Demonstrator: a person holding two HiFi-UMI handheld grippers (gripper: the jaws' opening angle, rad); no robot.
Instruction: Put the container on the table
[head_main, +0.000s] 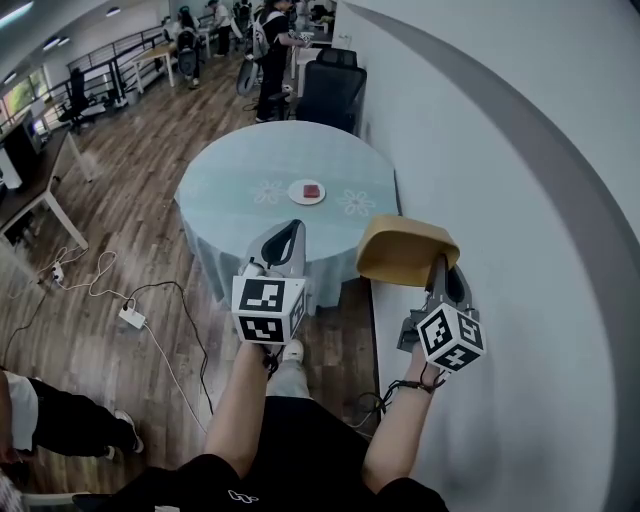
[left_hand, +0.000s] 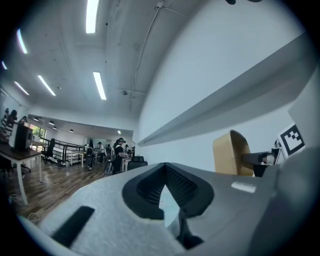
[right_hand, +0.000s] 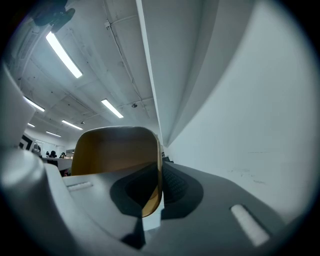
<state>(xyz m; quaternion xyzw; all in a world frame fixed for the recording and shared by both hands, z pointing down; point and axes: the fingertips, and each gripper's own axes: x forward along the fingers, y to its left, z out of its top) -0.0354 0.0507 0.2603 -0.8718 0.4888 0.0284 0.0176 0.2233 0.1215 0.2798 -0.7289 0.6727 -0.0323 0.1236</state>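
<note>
head view
- count: two tools, one container, one round counter, one plate with one small red item on it.
- container place: in the air, on the right tool, near the counter's close right edge, beside the white wall; not touching the counter.
- container axis: longer side runs left to right across the picture; the near wall is toward the person. Which way the mouth faces I cannot tell.
- room: the counter is bare apart from the plate at its middle; the wall is tight on the right, and wood floor lies open on the left.
- left tool: beside the container, apart from it.

left gripper view
- left tool: clenched tip to tip, nothing between.
- container: off to the right, standing tall against the wall.

right gripper view
- right tool: clamped on the container, its thin wall edge-on between the jaws.
- body: the rest of it spreads to the left of the jaws.
</note>
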